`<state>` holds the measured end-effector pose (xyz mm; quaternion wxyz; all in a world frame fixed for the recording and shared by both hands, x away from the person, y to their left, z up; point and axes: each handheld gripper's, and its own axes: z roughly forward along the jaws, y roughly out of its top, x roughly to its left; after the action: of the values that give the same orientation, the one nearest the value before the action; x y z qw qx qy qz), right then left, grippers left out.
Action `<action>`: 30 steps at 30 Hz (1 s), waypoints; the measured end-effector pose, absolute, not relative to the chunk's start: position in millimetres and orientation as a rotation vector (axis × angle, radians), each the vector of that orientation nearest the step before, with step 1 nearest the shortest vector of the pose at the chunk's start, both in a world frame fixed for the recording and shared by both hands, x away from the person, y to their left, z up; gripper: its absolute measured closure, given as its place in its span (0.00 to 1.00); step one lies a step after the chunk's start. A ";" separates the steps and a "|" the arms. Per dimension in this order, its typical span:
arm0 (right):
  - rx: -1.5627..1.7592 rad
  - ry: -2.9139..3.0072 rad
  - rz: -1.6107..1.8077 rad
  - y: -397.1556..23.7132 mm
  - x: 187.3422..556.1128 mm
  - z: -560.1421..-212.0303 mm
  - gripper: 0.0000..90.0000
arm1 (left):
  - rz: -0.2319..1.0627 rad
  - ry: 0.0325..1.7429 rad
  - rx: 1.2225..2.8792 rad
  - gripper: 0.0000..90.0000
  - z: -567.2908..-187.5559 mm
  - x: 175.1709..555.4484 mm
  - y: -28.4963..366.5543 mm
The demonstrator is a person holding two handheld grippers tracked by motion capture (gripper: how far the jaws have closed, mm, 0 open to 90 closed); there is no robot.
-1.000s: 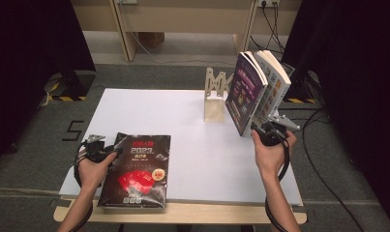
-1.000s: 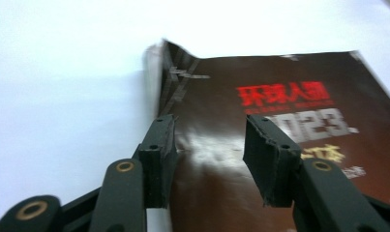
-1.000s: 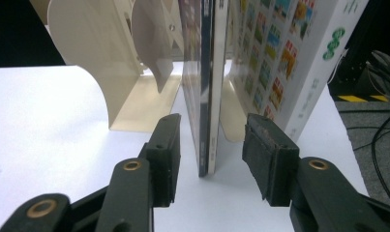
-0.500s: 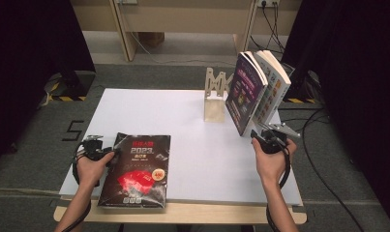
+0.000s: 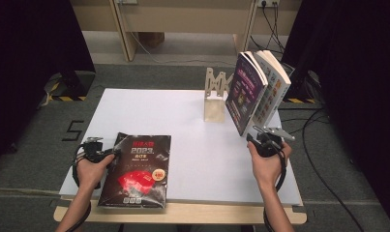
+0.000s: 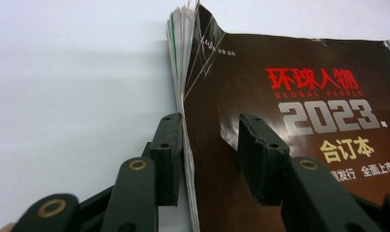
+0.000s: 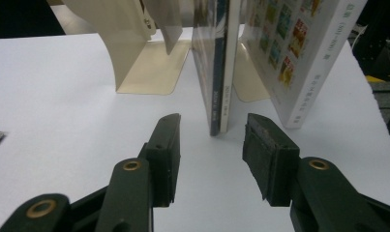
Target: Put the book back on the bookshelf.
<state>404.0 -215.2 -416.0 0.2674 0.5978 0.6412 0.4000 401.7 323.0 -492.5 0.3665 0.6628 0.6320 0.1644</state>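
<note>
Left gripper sits at the left edge of the dark magazine, which lies flat near the front left corner of the white table. From the left gripper view the jaws straddle that edge: one jaw is on the table side right against the fanned pages, the other hangs over the cover with a visible gap to it, so the magazine is between them but not pinched. The jaws have just been closing in on it. That edge of the magazine looks lifted, with the pages splaying open toward the far corner.

Right gripper is over on the right side of the table, held just in front of two books propped on edge. Its jaws are spread with nothing in them. In the right gripper view the thin book lines up with the gap between the jaws but lies past their tips, and the thicker white book leans to its right. In the high view both books tilt to the right, next to a cream bookend standing near the back of the table.
</note>
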 end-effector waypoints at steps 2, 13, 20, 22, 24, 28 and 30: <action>1.613 1.735 1.083 -212.3 403.3 -417.1 0.64 | 0.422 1.622 1.698 0.68 -492.8 398.8 320.6; 1.579 1.795 1.081 -197.9 398.7 -423.5 0.64 | 0.398 1.609 1.703 0.66 -492.3 379.6 307.8; 1.579 1.833 1.072 -189.5 399.9 -430.4 0.64 | 0.380 1.587 1.723 0.66 -491.9 374.4 296.4; 1.583 1.843 1.073 -187.3 400.9 -432.6 0.64 | 0.357 1.576 1.721 0.66 -492.0 373.7 292.2; 1.583 1.854 1.070 -185.1 401.8 -434.9 0.64 | 0.336 1.560 1.726 0.66 -492.2 372.9 286.9; 1.589 1.876 1.070 -181.5 402.6 -438.9 0.64 | 0.320 1.533 1.748 0.66 -491.8 371.3 274.5; 1.591 1.884 1.070 -179.7 402.9 -440.4 0.64 | 0.303 1.521 1.760 0.66 -491.5 370.4 268.6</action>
<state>402.9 -179.7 -440.4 0.2249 0.5766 0.6830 0.3879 370.4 268.6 -491.5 0.3875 0.6917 0.5977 0.1190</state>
